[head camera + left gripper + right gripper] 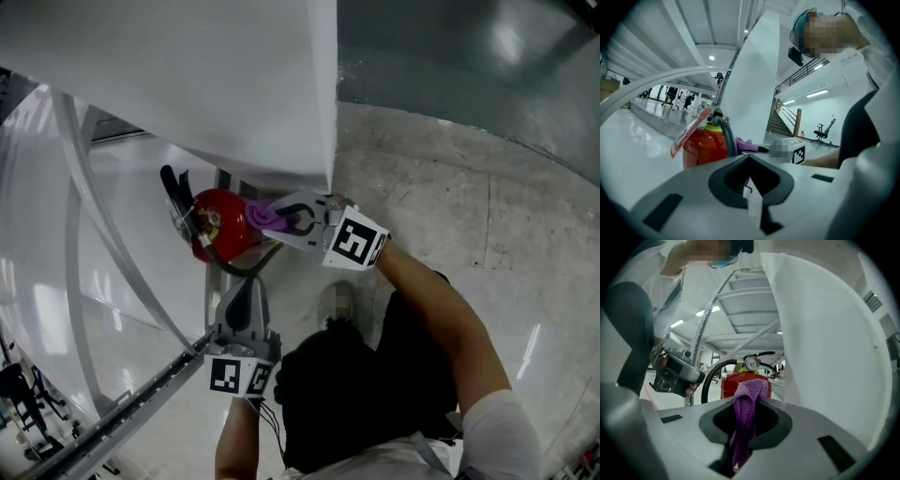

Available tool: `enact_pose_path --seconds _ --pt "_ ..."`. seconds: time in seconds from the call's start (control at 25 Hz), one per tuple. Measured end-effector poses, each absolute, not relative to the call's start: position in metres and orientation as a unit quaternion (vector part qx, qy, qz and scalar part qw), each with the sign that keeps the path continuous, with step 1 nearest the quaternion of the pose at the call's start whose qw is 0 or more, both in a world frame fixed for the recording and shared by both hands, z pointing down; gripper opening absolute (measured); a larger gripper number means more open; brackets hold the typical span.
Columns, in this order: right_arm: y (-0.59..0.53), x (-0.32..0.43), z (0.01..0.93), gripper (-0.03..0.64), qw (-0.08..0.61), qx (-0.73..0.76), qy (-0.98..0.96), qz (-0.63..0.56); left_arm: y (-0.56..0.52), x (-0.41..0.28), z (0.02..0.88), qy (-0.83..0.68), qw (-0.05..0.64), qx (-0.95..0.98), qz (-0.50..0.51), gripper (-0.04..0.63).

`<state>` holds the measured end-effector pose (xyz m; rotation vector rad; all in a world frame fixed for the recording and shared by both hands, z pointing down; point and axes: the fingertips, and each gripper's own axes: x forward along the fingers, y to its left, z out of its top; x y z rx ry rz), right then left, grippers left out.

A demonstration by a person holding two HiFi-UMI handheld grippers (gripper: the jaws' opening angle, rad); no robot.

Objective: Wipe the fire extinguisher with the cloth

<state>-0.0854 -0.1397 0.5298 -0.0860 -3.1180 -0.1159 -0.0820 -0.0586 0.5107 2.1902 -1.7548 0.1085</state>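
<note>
Much of the fire extinguisher (217,230) is out of sight. In the head view only its rounded red shoulder and black lever (173,187) show, tucked under the edge of a broad white column (234,84), and its base is cut off in every view. In the left gripper view a red-and-white tag (689,133) hangs across its neck, the print too blurred to read.

The right claw (286,221) is clenched on the purple cloth (262,216). The cloth's free end is bunched against the upper side of the red cylinder. In the right gripper view it runs as a folded strip from the slot between the jaws up over the claw's lip (743,432), hiding part of the cylinder behind it.

The left claw (246,292) sits lower, just beside the black hose (239,267). Its own view shows the jaws drawn together, with nothing that can be made out between them.

The extinguisher's body is glossy painted metal, with a small round pressure gauge (750,363) at the top. The hose is smooth rubber and bends in a wide arc (708,376). The cloth (746,408) has a fine knitted or terry weave – soft and limp. Both claws are matt grey plastic, and the right one carries a white cube (354,241) with black square markers. The floor (450,216) is speckled, scuffed concrete.
</note>
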Motion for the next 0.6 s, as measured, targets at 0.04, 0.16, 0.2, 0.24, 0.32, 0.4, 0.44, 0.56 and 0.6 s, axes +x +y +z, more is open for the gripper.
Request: enact_pose_path --seconds 0.04,0.16,0.2,0.24,0.32,0.4,0.44,0.56,0.6 --pt "-0.138 -0.085 0.533 0.055 0.021 -0.035 -0.998 -0.050 -0.059 -0.082 0.511 -0.616 0.167 0.769 0.037 0.005" --pt "-0.135 -0.084 0.544 0.055 0.046 -0.049 -0.995 -0.075 -0.060 -0.082 0.510 -0.614 0.163 0.771 0.039 0.005" --pt "-0.135 -0.084 0.547 0.055 0.050 -0.050 -0.994 -0.078 -0.061 -0.082 0.509 -0.614 0.163 0.771 0.039 0.005" --pt "-0.134 -0.083 0.551 0.055 0.052 -0.050 -0.994 -0.077 -0.061 -0.082 0.509 -0.613 0.164 0.772 0.039 0.005" --pt "-0.134 -0.084 0.559 0.056 0.050 -0.044 -0.996 -0.065 -0.061 -0.082 0.510 -0.613 0.165 0.772 0.039 0.005" --pt "-0.135 -0.085 0.566 0.056 0.042 -0.031 -0.998 -0.047 -0.062 -0.082 0.511 -0.613 0.166 0.772 0.039 0.005" --pt "-0.135 -0.085 0.568 0.055 0.036 -0.023 -0.998 -0.037 -0.062 -0.082 0.511 -0.613 0.166 0.772 0.039 0.005" --pt "-0.137 -0.086 0.575 0.056 0.013 0.005 -1.000 0.002 -0.062 -0.082 0.512 -0.614 0.166 0.771 0.040 0.005" --pt "-0.138 -0.086 0.578 0.056 0.006 0.014 -1.000 0.014 -0.062 -0.084 0.513 -0.616 0.164 0.770 0.041 0.005"
